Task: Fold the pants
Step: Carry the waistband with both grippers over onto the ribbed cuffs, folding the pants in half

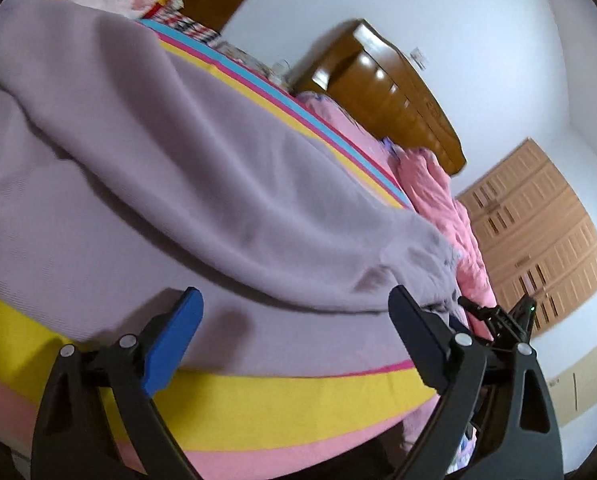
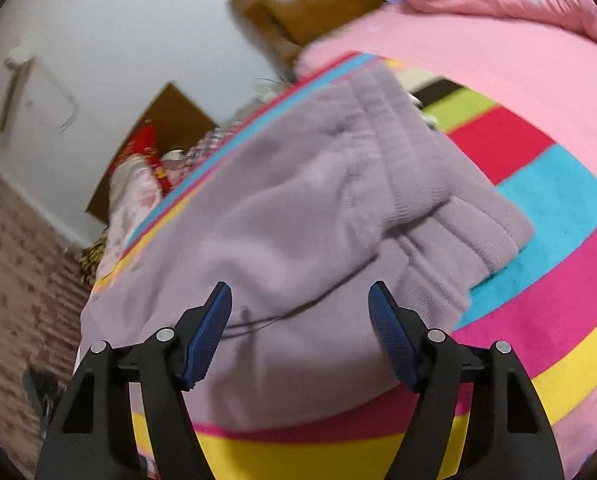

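Note:
The lilac fleece pants lie on a striped blanket on the bed. One leg is folded over the other, its cuff end near my left gripper. My left gripper is open and empty, just short of the pants' near edge. In the right wrist view the pants show their ribbed waistband doubled over at the far right. My right gripper is open and empty, hovering over the near part of the pants. The other gripper shows at the right of the left wrist view.
A pink quilt is bunched at the head of the bed by a brown wooden headboard. A wooden wardrobe stands beyond. Folded floral bedding lies at the bed's far end. The patterned floor lies left of the bed.

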### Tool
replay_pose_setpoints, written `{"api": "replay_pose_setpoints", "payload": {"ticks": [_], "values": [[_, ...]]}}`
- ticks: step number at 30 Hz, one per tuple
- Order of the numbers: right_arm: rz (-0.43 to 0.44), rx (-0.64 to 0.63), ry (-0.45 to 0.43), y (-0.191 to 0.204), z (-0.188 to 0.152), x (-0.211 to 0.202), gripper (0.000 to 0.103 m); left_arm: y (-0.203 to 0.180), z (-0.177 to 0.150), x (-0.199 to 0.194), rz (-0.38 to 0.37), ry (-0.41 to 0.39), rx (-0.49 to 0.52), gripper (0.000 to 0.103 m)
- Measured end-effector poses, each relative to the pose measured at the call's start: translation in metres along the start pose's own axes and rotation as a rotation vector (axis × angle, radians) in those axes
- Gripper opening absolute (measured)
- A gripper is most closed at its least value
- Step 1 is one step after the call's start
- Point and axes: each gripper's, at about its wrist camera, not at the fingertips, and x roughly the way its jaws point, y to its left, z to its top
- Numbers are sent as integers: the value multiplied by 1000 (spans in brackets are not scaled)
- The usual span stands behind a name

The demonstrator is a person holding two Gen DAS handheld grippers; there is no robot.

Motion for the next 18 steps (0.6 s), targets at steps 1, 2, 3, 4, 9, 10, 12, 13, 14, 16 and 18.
{"api": "replay_pose_setpoints", "payload": {"ticks": [1, 2, 3, 4, 9, 10, 12, 13, 14, 16, 18], "values": [[-7, 7, -7, 0, 3, 3, 70, 1, 2, -2, 5, -10, -4, 92], [-21, 2, -18, 1, 5, 5, 70, 4, 3, -7, 12, -20, -8, 92], [-23, 5, -39, 0, 8, 6, 70, 8, 5, -11, 24, -33, -11, 91], [-17, 17, -55, 0, 11, 8, 70, 11, 7, -14, 30, -42, -12, 91], [-45, 29, -81, -10, 12, 8, 46, 31, 18, -27, 78, -67, -61, 90], [-55, 31, -85, -14, 11, 7, 41, 36, 20, -30, 85, -72, -79, 90], [-47, 45, -83, -21, 11, 5, 32, 44, 25, -31, 94, -78, -113, 90], [-33, 53, -79, -25, 12, 4, 31, 46, 28, -31, 93, -81, -129, 89], [-27, 58, -77, -28, 11, 2, 31, 47, 30, -30, 97, -81, -135, 89], [-26, 55, -76, -29, 11, 2, 31, 48, 38, -27, 114, -82, -143, 86], [-35, 42, -79, -27, 10, 2, 31, 51, 47, -19, 125, -70, -164, 80]]}}
